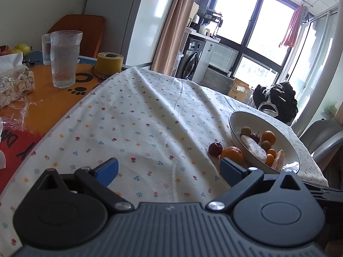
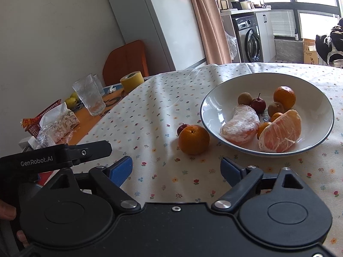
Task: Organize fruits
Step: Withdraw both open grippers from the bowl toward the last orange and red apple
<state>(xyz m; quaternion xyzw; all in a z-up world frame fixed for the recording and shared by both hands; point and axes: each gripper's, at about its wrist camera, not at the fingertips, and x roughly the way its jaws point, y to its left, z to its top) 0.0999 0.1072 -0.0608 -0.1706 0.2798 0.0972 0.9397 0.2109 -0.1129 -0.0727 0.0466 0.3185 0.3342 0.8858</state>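
Both units idling: left hand-held gripper and right hand-held gripper are hovering over the worktop, fingers spread, gripping nothing. Orange is sitting just ahead of the right one, small red fruit touching behind it. Bowl holding the remaining fruit is lying ahead-right, beside the orange.
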